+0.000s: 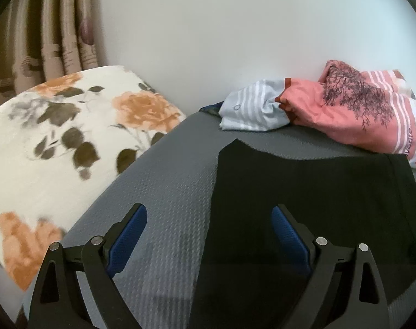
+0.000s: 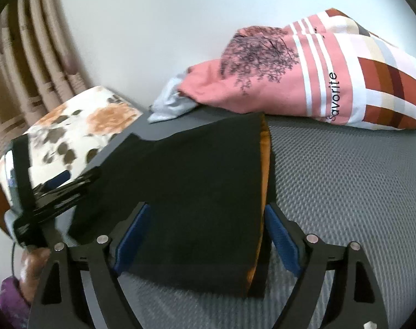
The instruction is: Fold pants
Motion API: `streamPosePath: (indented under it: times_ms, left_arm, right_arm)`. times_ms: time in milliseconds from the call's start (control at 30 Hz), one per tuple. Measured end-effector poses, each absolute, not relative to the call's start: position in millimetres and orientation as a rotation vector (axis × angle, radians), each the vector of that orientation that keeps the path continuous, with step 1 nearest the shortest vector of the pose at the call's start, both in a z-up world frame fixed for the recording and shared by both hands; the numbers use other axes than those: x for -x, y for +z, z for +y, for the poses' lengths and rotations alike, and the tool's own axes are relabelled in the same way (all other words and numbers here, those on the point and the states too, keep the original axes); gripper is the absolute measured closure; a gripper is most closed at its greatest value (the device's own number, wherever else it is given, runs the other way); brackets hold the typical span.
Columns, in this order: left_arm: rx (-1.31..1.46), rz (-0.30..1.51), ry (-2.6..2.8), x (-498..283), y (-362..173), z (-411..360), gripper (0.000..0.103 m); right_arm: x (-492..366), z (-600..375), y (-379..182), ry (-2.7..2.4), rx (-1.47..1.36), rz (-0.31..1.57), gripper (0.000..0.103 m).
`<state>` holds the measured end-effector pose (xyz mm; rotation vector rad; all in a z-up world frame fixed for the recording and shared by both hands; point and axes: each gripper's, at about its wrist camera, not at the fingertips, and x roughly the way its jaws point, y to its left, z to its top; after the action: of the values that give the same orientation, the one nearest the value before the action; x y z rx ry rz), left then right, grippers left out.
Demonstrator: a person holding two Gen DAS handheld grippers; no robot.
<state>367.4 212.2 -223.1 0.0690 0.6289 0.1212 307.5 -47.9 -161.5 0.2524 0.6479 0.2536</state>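
Observation:
Black pants (image 1: 303,197) lie flat on a grey textured mat (image 1: 169,186). In the left wrist view my left gripper (image 1: 209,219) is open, its blue pads apart over the pants' left edge and the mat. In the right wrist view the pants (image 2: 197,181) lie folded, with an orange lining showing along their right edge. My right gripper (image 2: 206,219) is open just above the near end of the pants, one pad at each side, holding nothing. The left gripper (image 2: 57,189) shows blurred at the left of the right wrist view.
A pink patterned pillow (image 1: 361,109) and a striped light cloth (image 1: 251,107) lie at the back against the white wall. A floral blanket (image 1: 65,142) lies to the left, with curtains (image 1: 51,35) behind it. The pillow (image 2: 317,76) also shows in the right wrist view.

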Motion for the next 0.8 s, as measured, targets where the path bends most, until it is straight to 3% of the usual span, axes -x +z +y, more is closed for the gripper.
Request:
streamPosePath:
  times_ms: [267,800]
  left_arm:
    - [-0.124,0.537,0.164,-288.5,-166.6,188.7,0.0]
    - [0.002,0.231,0.21,-102.4,-4.8,144.8,0.0]
  right_arm:
    - [-251.3,-52.4,-123.3,0.299,-0.267,0.593,0.018]
    - [-126.4,-74.1,-13.4,0.339,-0.244,0.349,0.008]
